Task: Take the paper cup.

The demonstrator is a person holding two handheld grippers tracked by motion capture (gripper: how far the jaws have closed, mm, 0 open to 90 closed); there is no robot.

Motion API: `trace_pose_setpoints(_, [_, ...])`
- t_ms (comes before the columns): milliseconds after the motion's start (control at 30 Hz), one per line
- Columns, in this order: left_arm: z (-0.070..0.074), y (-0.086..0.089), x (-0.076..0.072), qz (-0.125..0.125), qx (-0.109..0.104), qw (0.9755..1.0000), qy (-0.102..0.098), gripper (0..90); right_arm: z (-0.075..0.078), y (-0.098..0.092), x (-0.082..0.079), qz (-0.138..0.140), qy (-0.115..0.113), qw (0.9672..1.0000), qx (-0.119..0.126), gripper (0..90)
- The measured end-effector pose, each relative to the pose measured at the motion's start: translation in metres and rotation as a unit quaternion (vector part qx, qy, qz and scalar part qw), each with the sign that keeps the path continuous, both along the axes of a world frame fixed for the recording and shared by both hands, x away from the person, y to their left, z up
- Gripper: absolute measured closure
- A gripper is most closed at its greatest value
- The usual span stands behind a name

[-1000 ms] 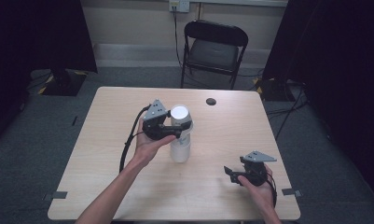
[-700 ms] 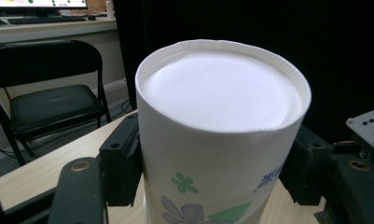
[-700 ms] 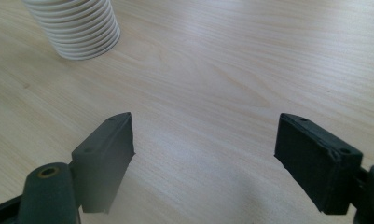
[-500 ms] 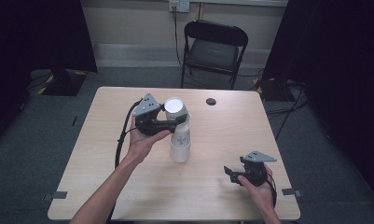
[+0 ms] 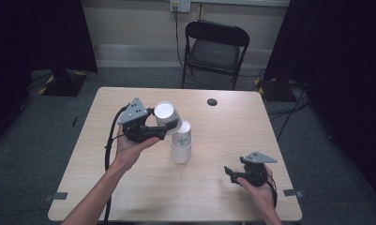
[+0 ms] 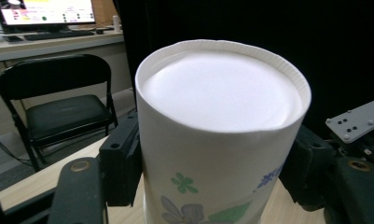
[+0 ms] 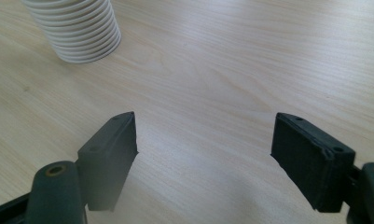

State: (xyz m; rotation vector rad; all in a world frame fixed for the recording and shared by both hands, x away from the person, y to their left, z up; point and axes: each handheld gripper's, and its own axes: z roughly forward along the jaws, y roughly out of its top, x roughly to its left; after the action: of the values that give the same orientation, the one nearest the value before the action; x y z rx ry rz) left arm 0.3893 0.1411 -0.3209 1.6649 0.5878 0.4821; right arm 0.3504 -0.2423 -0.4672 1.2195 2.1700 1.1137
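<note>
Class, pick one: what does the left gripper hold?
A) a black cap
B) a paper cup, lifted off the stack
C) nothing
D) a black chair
B: the left gripper clamps a paper cup, bottom up, beside the stack of cups.

The paper cup [image 6: 222, 140] is looking matt white with a printed flower pattern and a rolled rim. The desk [image 7: 250, 60] is showing pale, smooth wood grain. The tongs' pads [image 7: 111, 154] are appearing matt black plastic. The stacked cups [image 7: 77, 32] are showing ribbed white rims.

Black folding chair [image 5: 215, 49] behind table [image 5: 106, 164].
</note>
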Motion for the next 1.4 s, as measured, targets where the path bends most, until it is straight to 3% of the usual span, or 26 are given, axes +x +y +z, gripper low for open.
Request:
trace_pose_setpoints(167, [-0.011,0.014,-0.007,0.006,-0.009,0.9998,0.016,33.0,0.003,0.005,-0.002,0.017,0.0,0.9998,0.01,26.2])
trace_pose_setpoints(267, [-0.017,0.023,-0.011,0.013,-0.014,0.9993,0.033,33.0,0.007,0.012,-0.005,0.035,0.007,0.9989,0.031,27.2])
trace_pose_setpoints(533, [-0.025,0.043,-0.021,0.011,-0.019,0.998,0.059,32.9,0.016,0.036,-0.015,0.081,-0.004,0.9964,0.028,32.9])
trace_pose_setpoints(733, [-0.041,0.055,-0.029,0.03,-0.009,0.9962,0.081,32.9,0.022,0.053,-0.019,0.115,-0.005,0.9928,0.032,41.2])
trace_pose_setpoints(933, [-0.051,0.061,-0.039,0.021,-0.002,0.9946,0.102,33.0,0.029,0.084,-0.022,0.162,-0.005,0.9865,0.021,43.2])
trace_pose_setpoints(1200, [-0.062,0.054,-0.05,-0.016,-0.021,0.9915,0.128,32.4,0.043,0.133,-0.031,0.234,-0.02,0.9714,0.035,44.8])
trace_pose_setpoints(1267, [-0.065,0.05,-0.054,-0.022,-0.022,0.9914,0.127,32.4,0.042,0.139,-0.029,0.238,-0.022,0.9702,0.042,44.7])
trace_pose_setpoints(1400, [-0.071,0.041,-0.058,-0.044,-0.025,0.988,0.146,32.4,0.035,0.144,-0.028,0.244,-0.023,0.9685,0.044,44.9])
